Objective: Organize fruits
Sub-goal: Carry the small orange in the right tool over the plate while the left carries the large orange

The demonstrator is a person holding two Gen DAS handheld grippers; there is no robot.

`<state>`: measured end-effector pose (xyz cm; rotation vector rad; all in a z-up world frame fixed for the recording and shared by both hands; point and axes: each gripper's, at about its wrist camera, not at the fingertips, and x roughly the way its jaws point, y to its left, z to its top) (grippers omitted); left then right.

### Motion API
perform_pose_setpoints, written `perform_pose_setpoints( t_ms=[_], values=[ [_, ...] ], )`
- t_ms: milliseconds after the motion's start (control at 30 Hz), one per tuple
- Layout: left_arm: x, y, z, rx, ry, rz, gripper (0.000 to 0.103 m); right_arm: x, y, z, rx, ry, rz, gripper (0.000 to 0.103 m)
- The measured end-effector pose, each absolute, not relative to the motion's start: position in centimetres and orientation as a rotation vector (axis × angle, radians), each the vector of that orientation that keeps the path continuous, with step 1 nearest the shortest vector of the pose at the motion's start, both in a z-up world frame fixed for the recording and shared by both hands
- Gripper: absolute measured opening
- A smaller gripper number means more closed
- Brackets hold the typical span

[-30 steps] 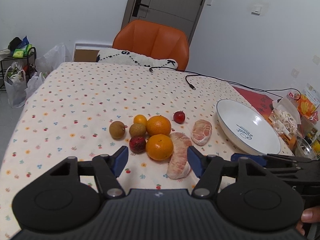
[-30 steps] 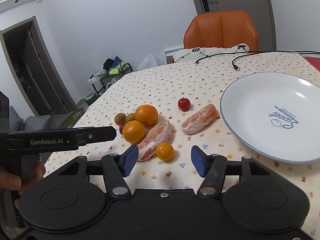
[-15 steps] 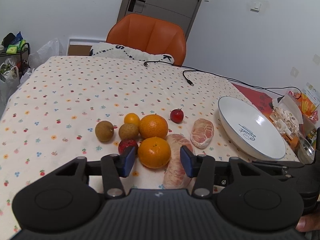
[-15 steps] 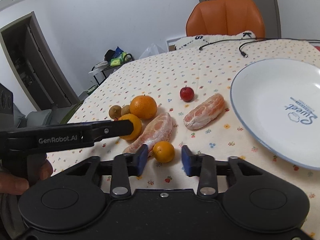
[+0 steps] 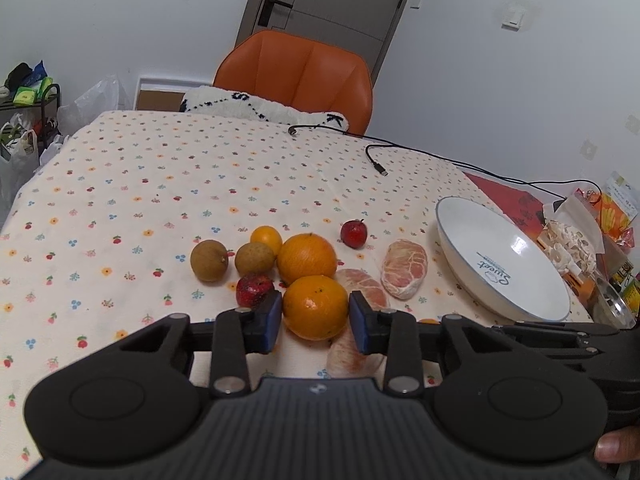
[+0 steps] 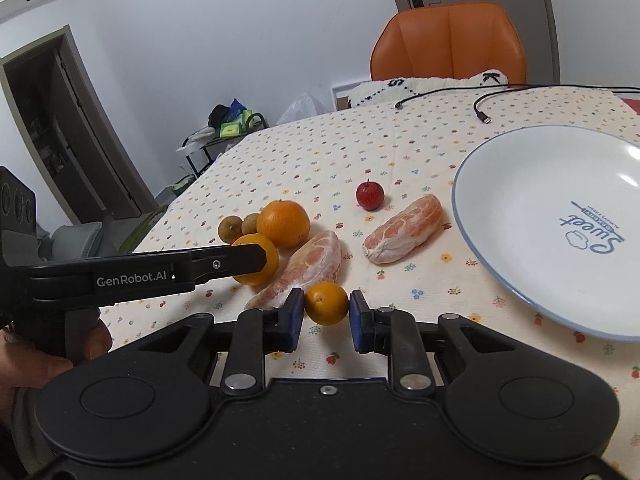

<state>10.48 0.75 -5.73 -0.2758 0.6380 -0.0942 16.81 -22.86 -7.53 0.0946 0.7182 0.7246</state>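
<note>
Centrally, a table under a cream cloth with small flower print (image 5: 132, 184) carries every item. Largest upon it is a white round plate with a blue rim (image 6: 516, 184), empty, lying toward the right edge; it is judged the destination for the fruit. Next, two peeled pink pomelo segments (image 6: 404, 228) lie between the plate and a cluster of two big oranges, two brown longan-like fruits, and two small red fruits. The left gripper (image 5: 314, 318) has its blue pads narrowed about the nearer large round orange (image 5: 315, 307), which still rests on the cloth; pads appear to touch its sides, though firm contact cannot be confirmed. The right gripper (image 6: 326, 316) brackets a small round orange kumquat-sized fruit (image 6: 327, 303) near the front edge, pads just beside or touching it. Both approaches suggest simultaneous pick-ups.
</note>
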Motion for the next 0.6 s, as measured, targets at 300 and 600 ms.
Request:
perform_pose_setpoints(
  t_ms=[300,600],
  values=[
    [9.4,-0.8,-4.1,-0.245,0.604,-0.115,0.034,16.2,-24.8,-6.4,0.12,0.676,0.692,0.023],
    [9.2,-2.6,-3.0,-0.22,0.582,-0.144,0.034,15.7,-27.0,-5.6,0.138,0.648,0.656,0.023]
  ],
)
